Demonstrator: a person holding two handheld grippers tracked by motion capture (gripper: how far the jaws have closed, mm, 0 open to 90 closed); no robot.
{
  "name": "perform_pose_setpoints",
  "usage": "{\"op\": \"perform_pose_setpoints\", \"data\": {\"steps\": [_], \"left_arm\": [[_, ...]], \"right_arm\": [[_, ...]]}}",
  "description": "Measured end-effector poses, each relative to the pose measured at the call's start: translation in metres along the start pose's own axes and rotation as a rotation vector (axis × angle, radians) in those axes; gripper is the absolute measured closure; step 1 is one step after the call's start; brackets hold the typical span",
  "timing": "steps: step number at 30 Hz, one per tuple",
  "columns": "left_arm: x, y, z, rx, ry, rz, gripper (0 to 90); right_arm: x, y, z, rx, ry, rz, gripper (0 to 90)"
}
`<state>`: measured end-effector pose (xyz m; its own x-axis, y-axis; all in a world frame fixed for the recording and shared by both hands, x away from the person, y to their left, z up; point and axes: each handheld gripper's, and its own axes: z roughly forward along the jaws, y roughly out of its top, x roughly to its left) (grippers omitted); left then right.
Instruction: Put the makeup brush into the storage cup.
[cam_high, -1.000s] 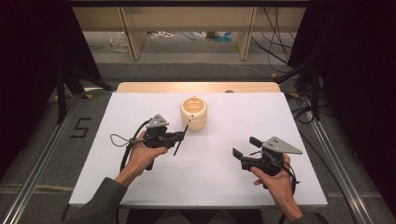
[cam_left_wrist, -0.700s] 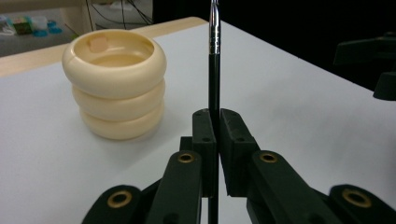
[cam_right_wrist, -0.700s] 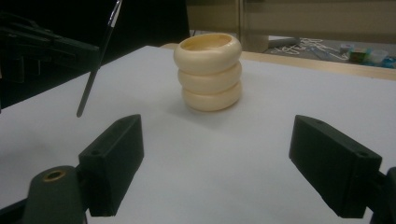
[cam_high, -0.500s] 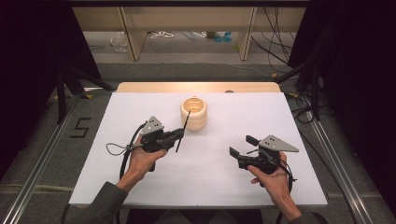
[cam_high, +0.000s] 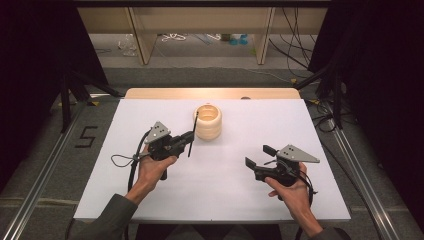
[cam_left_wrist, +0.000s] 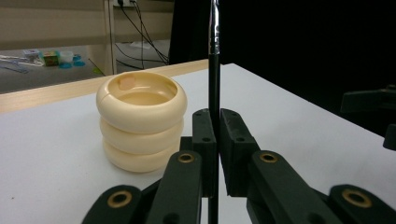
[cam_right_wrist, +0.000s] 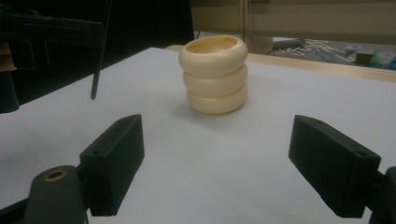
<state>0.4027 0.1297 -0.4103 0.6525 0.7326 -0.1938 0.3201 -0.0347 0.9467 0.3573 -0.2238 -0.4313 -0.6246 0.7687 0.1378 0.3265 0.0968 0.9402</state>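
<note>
A thin black stick (cam_left_wrist: 214, 93) is gripped in the left claw (cam_high: 186, 140) beside the ringed holder (cam_high: 207, 121); lifting over its rim is needed next, while the right claw (cam_high: 256, 159) is held open.

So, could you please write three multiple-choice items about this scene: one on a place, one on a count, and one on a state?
1. Where does the cream holder stand?
A. On the white table, toward its far side
B. On the floor
C. Between the right gripper's jaws

2. How many rounded rings make up the holder's wall?
A. One
B. Three
C. Five

3. In what state is the left gripper?
A. Open with nothing in it
B. Shut on the thin black stick
C. Shut on the holder

Answers:
1 A, the high view shows it on the white table ahead of both hands.
2 B, three bulges are stacked.
3 B, its pads press the upright stick.
</note>
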Motion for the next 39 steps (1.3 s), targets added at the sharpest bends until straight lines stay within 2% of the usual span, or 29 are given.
{"op": "perform_pose_setpoints", "data": {"steps": [10,19,30,32,34,37,39], "left_arm": [[0.008,0.007,0.007,-0.053,0.028,-0.015,84.7],[0.017,0.017,0.020,-0.095,0.048,-0.052,84.8],[0.022,0.029,0.035,-0.097,0.065,-0.056,84.8],[0.023,0.031,0.038,-0.094,0.065,-0.051,84.8],[0.024,0.033,0.040,-0.099,0.063,-0.052,84.7],[0.026,0.034,0.043,-0.095,0.068,-0.051,84.7],[0.029,0.034,0.046,-0.089,0.076,-0.050,84.7]], "right_arm": [[0.000,-0.001,0.000,0.007,0.003,0.010,19.2],[0.000,-0.001,0.000,0.000,0.005,0.011,19.2],[0.000,-0.002,0.000,-0.002,0.006,0.006,19.2],[-0.002,-0.001,-0.003,0.021,-0.006,-0.004,19.2],[-0.001,-0.002,-0.001,0.001,0.004,0.009,19.3],[-0.001,-0.002,-0.001,0.001,0.005,0.008,19.3],[-0.002,-0.001,-0.003,0.022,-0.004,-0.002,19.3]]}}
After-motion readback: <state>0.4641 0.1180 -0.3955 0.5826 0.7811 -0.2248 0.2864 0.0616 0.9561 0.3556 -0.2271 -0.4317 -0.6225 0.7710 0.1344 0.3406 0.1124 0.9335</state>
